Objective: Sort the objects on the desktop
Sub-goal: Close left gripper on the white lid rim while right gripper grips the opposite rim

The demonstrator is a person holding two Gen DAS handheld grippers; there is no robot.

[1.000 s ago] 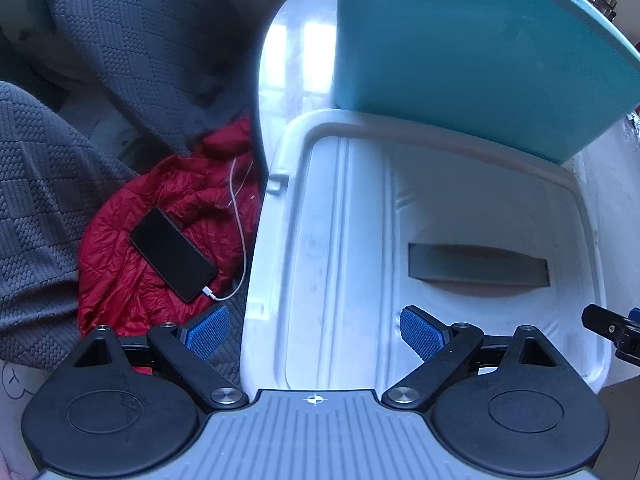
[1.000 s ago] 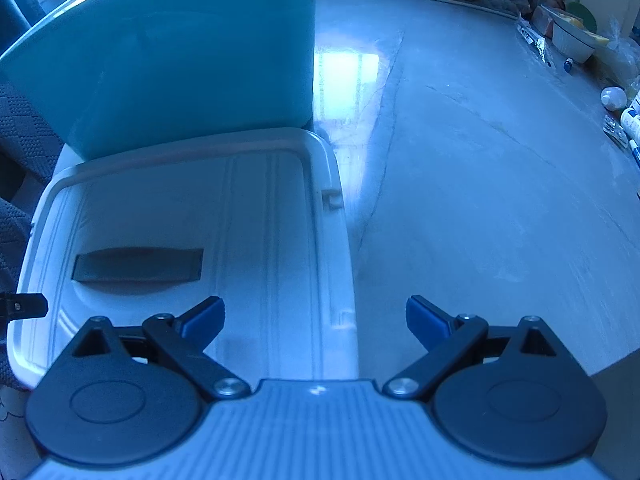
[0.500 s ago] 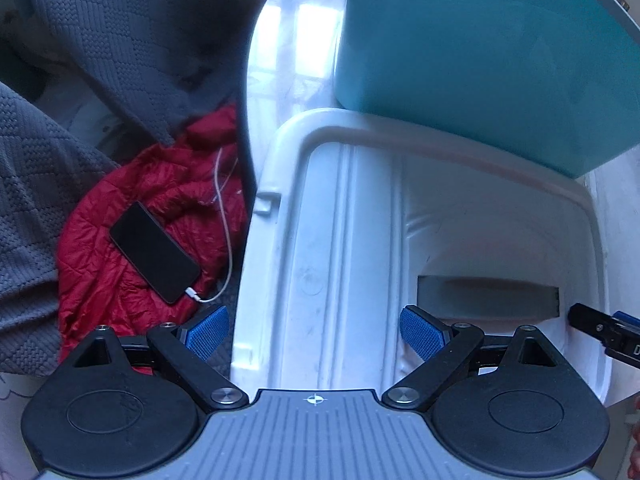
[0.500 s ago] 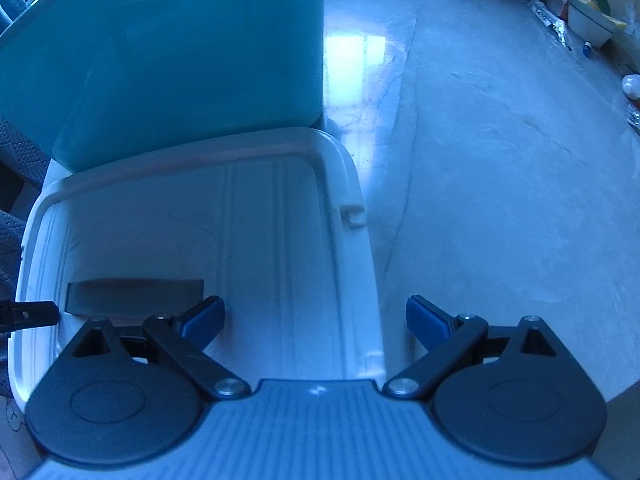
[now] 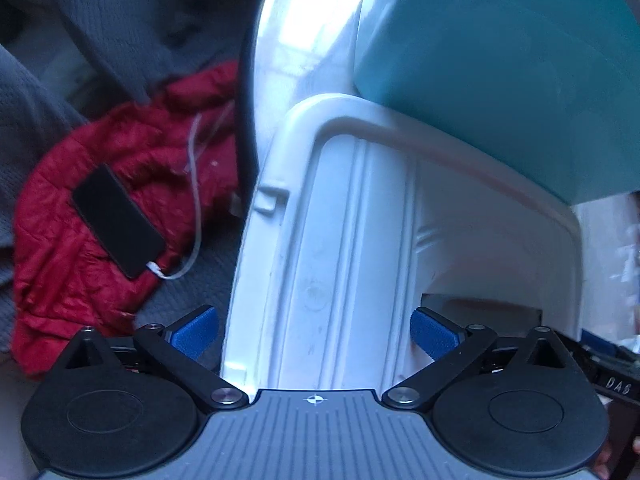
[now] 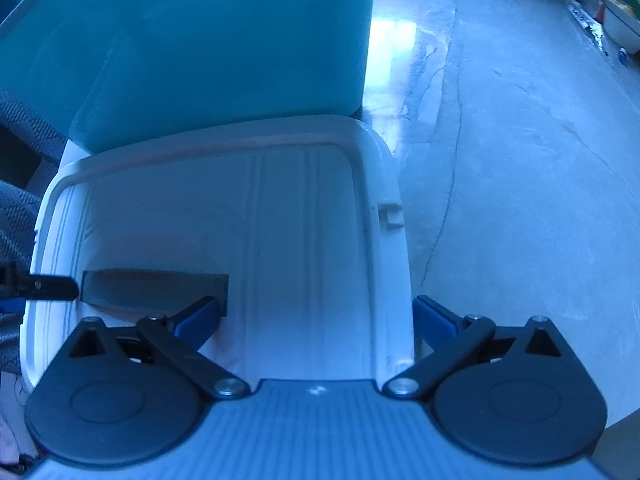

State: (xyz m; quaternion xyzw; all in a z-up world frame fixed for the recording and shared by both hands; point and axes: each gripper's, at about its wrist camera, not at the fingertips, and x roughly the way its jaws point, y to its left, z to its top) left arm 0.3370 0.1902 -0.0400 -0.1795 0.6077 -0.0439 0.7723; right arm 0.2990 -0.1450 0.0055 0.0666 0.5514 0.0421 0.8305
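White moulded-plastic storage-box lid (image 5: 360, 240) w/ raised rim and dark rectangular handle recess (image 6: 154, 290) lies flat, top side up, directly ahead of and under both claws. In the right wrist view the recess's long axis runs left-right, across the claw's line; the lid's ribs run fore-aft, away from the claw. No brand or label readable on the lid; a small round moulding mark (image 5: 314, 294) is too faint to read.

Left gripper (image 5: 314, 330): released, blue pads wide apart, nothing between them but lid surface; left pad (image 5: 196, 330) hangs off the lid's left edge, right pad over the lid, just left of the recess. Right gripper (image 6: 316, 320): also released, holding nothing; left pad over the recess's right end, right pad (image 6: 434, 322) past the lid's right edge, over the pale grey glossy tabletop (image 6: 520, 180).

Teal plastic bin (image 6: 208, 48) sits at the lid's far edge, ahead of both claws, overlapping it. "DA6" reads in white on a black part (image 5: 616, 384) at the left view's lower right. Left of the left claw, off the table: red quilted jacket (image 5: 60, 240) w/ black phone (image 5: 116, 220) and white cable (image 5: 196, 208) on it, grey knit fabric (image 5: 120, 20) beyond.
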